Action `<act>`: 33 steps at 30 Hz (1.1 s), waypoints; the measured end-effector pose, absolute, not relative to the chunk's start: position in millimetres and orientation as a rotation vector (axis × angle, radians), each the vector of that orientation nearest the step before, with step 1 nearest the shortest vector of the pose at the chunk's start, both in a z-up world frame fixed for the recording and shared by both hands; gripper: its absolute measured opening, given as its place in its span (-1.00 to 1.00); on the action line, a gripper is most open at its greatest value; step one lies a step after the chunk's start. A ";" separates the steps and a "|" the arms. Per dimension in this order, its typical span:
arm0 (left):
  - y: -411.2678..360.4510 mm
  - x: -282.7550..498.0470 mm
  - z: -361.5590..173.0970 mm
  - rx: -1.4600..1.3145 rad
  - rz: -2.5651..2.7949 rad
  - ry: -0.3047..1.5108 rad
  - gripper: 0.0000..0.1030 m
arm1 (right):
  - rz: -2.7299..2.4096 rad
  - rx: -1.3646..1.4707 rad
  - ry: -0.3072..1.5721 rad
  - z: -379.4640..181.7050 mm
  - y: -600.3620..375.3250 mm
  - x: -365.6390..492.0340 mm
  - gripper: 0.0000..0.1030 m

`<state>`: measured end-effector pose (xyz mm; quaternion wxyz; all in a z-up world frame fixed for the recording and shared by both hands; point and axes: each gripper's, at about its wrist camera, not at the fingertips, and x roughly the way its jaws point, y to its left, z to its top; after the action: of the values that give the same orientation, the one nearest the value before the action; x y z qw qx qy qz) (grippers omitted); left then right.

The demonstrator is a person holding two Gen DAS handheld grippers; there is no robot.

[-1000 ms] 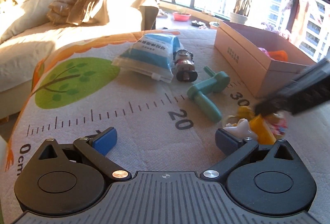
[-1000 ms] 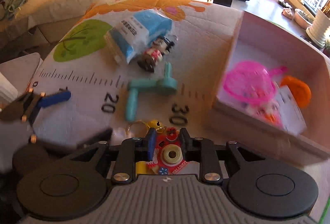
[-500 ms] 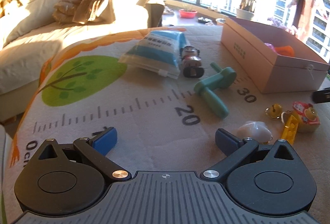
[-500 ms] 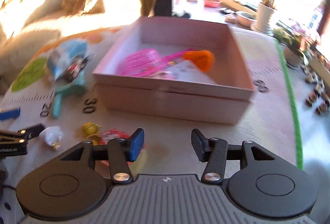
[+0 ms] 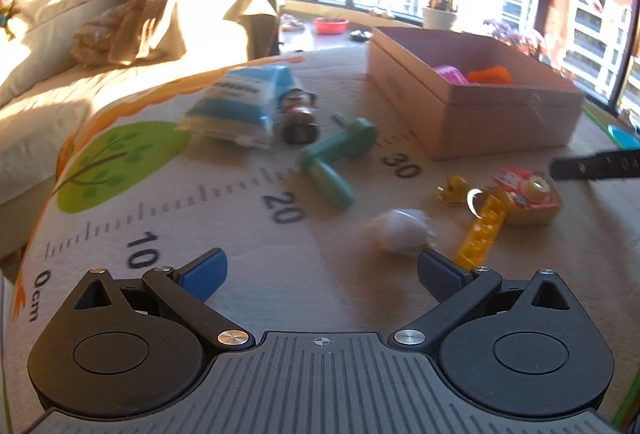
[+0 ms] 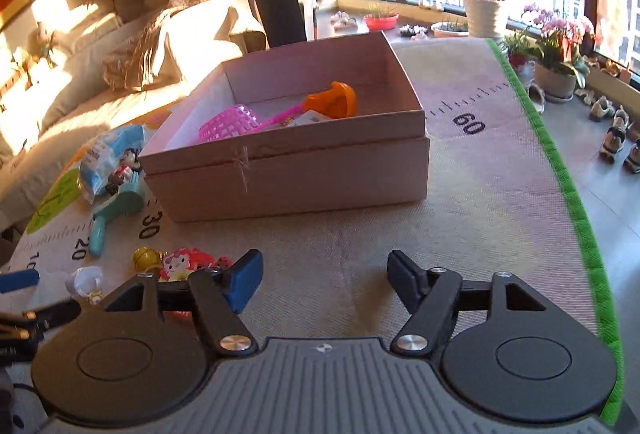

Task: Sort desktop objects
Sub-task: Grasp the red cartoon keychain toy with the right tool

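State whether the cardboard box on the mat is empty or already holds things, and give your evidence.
Not empty. The open-topped cardboard box already holds a pink net scoop, an orange scoop and a white card, visible over its rim.

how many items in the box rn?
3 visible in the box: pink strainer at left, orange scoop at right, card between them. The front wall may hide more.

My left wrist camera sits just behind my left gripper (image 5: 322, 270), low over the mat (image 5: 248, 274), tilted down and looking ahead, with the pink box (image 5: 500, 122) ahead to the right. My right wrist camera rides behind my right gripper (image 6: 325, 284), facing that box (image 6: 288, 178) straight ahead and close. Both views share the box, the teal tool (image 5: 340, 162) (image 6: 116, 206) and the small toys (image 5: 528, 194) (image 6: 188, 262).
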<state>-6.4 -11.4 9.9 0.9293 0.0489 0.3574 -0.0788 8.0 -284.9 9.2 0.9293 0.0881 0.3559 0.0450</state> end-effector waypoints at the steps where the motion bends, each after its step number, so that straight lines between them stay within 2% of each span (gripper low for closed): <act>1: -15.5 -7.2 8.8 0.112 -0.166 0.734 1.00 | 0.094 0.178 0.722 8.1 -284.1 7.5 0.45; 5: -24.1 -14.4 10.6 0.114 -0.217 0.722 1.00 | 0.104 0.158 0.701 3.8 -278.3 5.8 0.58; 16: -76.3 -1.4 3.0 0.315 -0.286 0.668 1.00 | 0.074 0.098 0.716 4.8 -263.5 5.9 0.62; 22: -45.4 13.7 8.3 0.230 -0.133 0.655 1.00 | 0.113 0.053 0.723 2.7 -249.7 0.0 0.74; 27: -13.1 16.1 7.9 0.133 -0.070 0.676 1.00 | 0.144 0.070 0.733 4.2 -244.9 -1.8 0.75; 33: -9.3 12.0 4.2 0.126 -0.075 0.704 1.00 | 0.308 0.177 0.713 15.1 -239.1 -7.9 0.75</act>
<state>12.0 -9.3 4.2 0.9360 0.0614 0.3446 -0.0365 -7.9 -239.1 15.2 0.9217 0.0860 0.3473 0.1499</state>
